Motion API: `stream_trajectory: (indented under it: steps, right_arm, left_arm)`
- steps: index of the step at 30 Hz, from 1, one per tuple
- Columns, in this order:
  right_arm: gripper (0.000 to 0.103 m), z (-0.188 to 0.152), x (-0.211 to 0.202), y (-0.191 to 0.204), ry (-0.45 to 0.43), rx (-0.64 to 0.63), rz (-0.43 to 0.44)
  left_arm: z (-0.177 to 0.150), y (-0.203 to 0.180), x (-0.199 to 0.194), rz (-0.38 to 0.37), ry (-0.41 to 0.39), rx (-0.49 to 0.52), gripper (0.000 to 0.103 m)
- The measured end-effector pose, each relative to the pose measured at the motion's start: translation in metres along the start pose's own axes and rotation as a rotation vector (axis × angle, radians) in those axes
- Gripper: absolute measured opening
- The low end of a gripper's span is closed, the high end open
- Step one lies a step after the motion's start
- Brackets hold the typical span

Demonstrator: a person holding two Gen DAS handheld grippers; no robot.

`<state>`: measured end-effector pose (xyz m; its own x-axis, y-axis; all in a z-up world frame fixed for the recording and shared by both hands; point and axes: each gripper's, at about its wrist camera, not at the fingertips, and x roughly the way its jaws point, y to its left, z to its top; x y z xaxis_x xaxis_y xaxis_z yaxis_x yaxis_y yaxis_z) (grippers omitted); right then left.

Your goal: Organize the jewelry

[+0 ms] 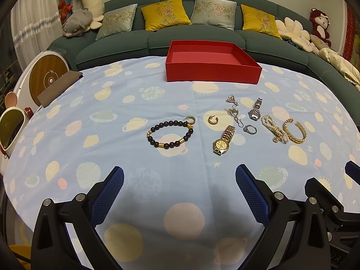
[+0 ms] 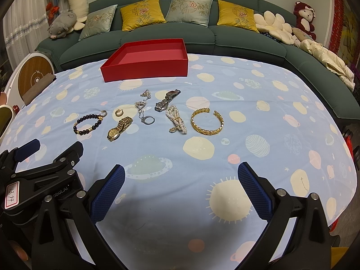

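While both the left gripper and right gripper hover with jaws spread and empty, jewelry lies untouched. Beaded bracelet, gold watch and gold bangle rest near the red box.

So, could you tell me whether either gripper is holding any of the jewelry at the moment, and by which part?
Nothing is held: the left gripper and right gripper are both open above bare tablecloth.

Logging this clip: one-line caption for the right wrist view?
Open right gripper above a planet-print cloth; bracelets, watches and rings lie before an empty red box.
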<state>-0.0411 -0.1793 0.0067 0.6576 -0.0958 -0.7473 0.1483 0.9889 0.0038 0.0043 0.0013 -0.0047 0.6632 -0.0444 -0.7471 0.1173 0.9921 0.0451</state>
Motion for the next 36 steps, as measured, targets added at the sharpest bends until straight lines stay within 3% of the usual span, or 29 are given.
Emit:
stream_trajectory:
  steps: [16,36]
  right_arm:
    - [0.098,0.000,0.003,0.002,-0.001,0.004,0.009]
    - [0.098,0.019,0.054,-0.008,0.021,0.027,0.007]
  left_arm:
    - [-0.002,0.003,0.006,0.002,0.014,-0.005,0.097]
    - [0.008,0.009,0.045,-0.010,0.083,-0.033,0.097]
